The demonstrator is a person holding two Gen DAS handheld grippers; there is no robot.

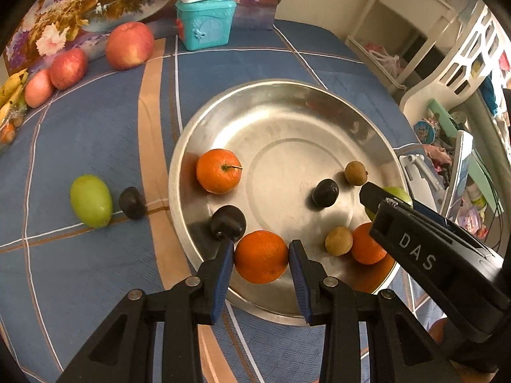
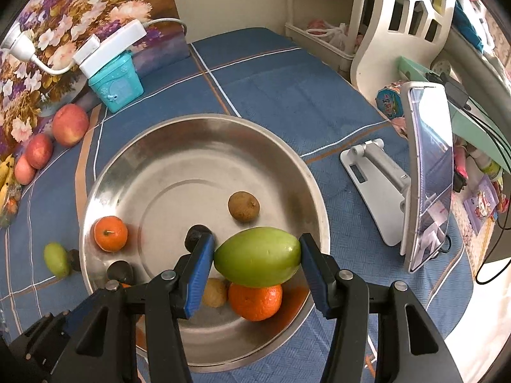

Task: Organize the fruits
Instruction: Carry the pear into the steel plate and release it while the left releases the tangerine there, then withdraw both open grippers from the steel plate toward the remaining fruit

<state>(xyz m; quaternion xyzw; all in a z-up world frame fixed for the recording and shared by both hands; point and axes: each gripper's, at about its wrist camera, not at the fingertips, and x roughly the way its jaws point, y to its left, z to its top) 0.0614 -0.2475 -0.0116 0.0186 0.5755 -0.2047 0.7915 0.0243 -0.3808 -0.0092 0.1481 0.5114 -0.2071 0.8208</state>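
A steel dish [image 1: 287,108] [image 2: 198,140] sits on the blue cloth. My left gripper [image 1: 261,252] is shut on an orange [image 1: 261,257] over the dish's near rim. My right gripper [image 2: 257,257] is shut on a green fruit [image 2: 258,257] above the dish; it shows in the left wrist view [image 1: 399,193] behind the right gripper's black body. In the dish lie an orange with a stem [image 1: 218,171] [image 2: 110,233], another orange [image 1: 367,247] [image 2: 255,301], two dark plums [image 1: 228,221] [image 1: 325,192], and two brown fruits [image 1: 355,173] [image 1: 338,240].
On the cloth left of the dish lie a green fruit [image 1: 91,200] and a dark plum [image 1: 132,202]. Three apples [image 1: 129,49] and bananas [image 1: 11,91] sit at the far left. A teal box [image 1: 204,24] stands at the back. A phone on a stand [image 2: 428,172] is at the right.
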